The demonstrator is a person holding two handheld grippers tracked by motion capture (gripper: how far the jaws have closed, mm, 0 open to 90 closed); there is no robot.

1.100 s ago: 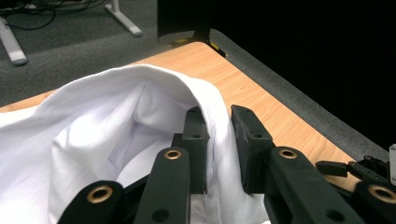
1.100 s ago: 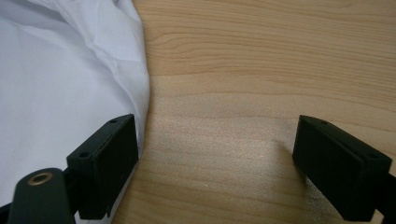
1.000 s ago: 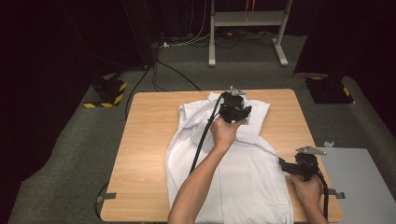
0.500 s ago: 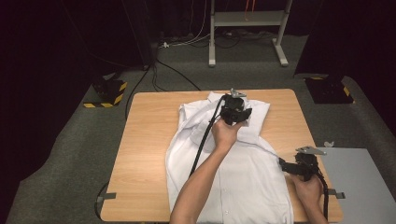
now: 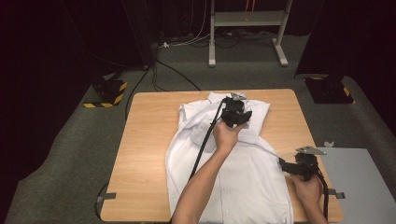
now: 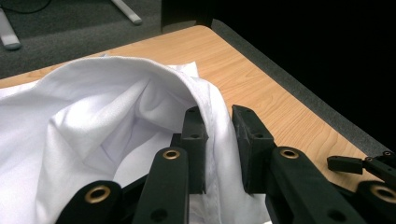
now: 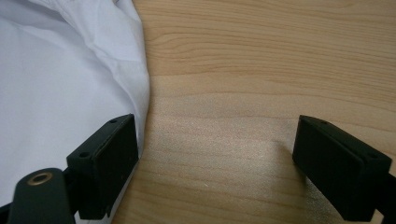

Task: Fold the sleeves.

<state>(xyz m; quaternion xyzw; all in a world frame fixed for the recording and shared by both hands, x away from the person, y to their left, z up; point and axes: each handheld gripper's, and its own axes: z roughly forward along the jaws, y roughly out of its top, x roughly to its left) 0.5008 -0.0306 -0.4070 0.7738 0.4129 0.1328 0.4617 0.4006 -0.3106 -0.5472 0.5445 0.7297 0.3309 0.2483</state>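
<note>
A white shirt (image 5: 233, 168) lies spread over the middle of the wooden tabletop (image 5: 144, 154), collar end away from the person and hem toward them. The left gripper (image 5: 236, 113) sits over the upper part of the shirt, near the collar, with the person's left hand (image 5: 227, 136) just behind it and the black cable trailing back along the forearm. In the left gripper view its two jaws stand close together with a fold of the shirt's edge (image 6: 219, 126) pinched between them; the cloth rises out of the jaws and arches away ahead of the gripper and to its left in a loose hump, so that part of the shirt is lifted off the wood. To the right of those jaws runs bare tabletop up to its dark edge, and the tip of the other gripper shows low at the right. The right gripper (image 5: 299, 164) rests low at the shirt's right edge, held by the right hand (image 5: 308, 189) near the tabletop's front right corner, well apart from the left one. In the right gripper view (image 7: 215, 154) its jaws stand wide apart with only bare wood between them; the shirt's edge (image 7: 70, 84) lies against the outer side of the left jaw and stretches away ahead of it, not caught between the pads. A grey panel (image 5: 359, 186) lies beyond the right gripper, off the tabletop's right side.
</note>
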